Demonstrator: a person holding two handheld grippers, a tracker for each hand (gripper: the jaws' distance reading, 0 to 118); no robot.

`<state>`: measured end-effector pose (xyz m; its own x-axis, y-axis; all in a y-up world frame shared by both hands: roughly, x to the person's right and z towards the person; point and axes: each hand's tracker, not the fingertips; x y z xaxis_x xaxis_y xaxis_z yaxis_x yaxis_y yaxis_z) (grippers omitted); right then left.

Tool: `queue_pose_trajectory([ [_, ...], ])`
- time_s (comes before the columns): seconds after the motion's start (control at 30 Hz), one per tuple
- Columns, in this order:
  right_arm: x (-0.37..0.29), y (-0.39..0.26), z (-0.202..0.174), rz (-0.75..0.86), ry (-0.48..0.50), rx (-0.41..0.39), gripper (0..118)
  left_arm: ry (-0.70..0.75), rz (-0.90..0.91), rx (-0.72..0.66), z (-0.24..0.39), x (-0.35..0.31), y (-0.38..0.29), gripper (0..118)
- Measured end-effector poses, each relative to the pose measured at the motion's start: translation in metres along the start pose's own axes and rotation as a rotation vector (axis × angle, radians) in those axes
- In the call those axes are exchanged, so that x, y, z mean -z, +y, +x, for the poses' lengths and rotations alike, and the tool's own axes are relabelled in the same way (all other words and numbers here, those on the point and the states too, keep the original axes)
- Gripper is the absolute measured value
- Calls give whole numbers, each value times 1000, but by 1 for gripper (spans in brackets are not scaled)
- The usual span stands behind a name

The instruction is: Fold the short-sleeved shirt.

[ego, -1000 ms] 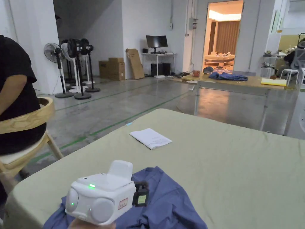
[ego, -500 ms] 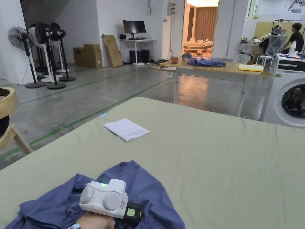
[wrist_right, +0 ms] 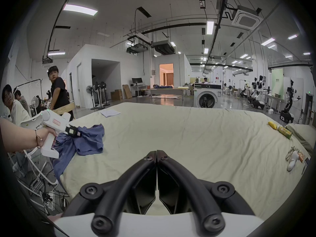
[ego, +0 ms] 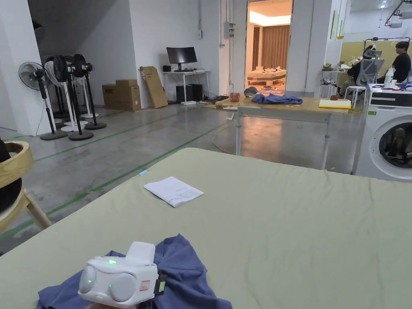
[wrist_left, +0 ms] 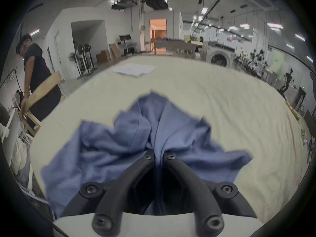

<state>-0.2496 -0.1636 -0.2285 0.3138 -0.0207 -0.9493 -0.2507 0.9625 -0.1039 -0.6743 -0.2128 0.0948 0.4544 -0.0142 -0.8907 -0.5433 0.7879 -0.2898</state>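
A crumpled blue short-sleeved shirt lies at the near left corner of a bed covered with a pale green sheet. Part of the shirt hangs over the bed's edge. My left gripper is shut on a fold of the shirt, and cloth runs down between its jaws. In the head view the left gripper sits low over the shirt. From the right gripper view the left gripper is held by a hand at the left. My right gripper is shut with nothing in it, above bare sheet.
A folded white paper lies farther back on the bed. A bottle and small items lie by a pillow at the bed's right edge. A person sits on a wooden chair at left. A washing machine stands beyond.
The head camera has swung right and then down a little. My left gripper keeps its hold on the shirt and has tipped up compared with half a second ago.
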Motion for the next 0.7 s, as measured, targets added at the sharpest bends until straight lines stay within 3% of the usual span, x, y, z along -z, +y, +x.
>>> queue_pose_trajectory([
  [0.13, -14, 5, 8, 30, -2, 12, 0, 31, 163, 75, 9, -70, 47, 0],
  [0.2, -22, 8, 12, 54, -14, 21, 0, 44, 332, 155, 17, -119, 77, 0],
  [0.3, -34, 13, 22, 82, -31, 49, 0, -16, 503, 187, 43, -187, 123, 0],
  [0.5, -66, 22, 46, 147, -89, 98, 0, -283, 644, 293, 148, -287, 175, 0],
  [0.7, -104, 32, 71, 199, -183, 113, 0, -602, 642, 384, 263, -310, 180, 0],
])
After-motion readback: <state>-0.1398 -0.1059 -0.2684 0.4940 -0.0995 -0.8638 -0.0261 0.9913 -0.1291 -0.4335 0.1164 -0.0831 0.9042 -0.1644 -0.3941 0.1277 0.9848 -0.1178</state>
